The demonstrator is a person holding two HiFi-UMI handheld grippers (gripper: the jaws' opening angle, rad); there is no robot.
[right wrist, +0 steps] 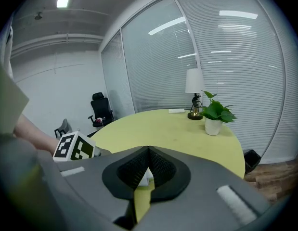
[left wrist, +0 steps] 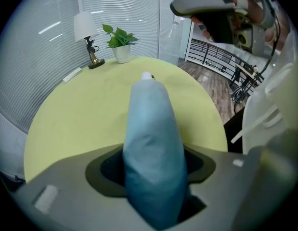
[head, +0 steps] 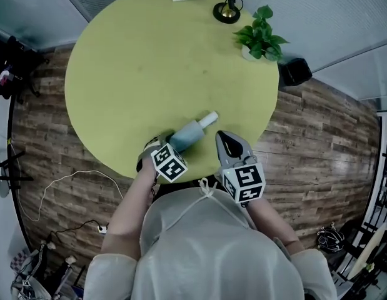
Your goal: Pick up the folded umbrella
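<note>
Umbrella (left wrist: pixel 149 114) between my left gripper's (left wrist: pixel 153 177) closing jaws.
Its near end is hidden; right gripper (right wrist: pixel 148 150) closed, empty.

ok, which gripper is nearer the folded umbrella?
Left. The left gripper straddles the folded umbrella, jaws closing; the right gripper sits beside it, jaws together, not touching.

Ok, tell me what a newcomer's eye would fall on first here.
A blue folded umbrella lies at the near edge of a round yellow-green table, between the closing jaws of the left gripper. The right gripper hangs beside it, jaws together and empty. A lamp and a potted plant stand at the far edge.
</note>
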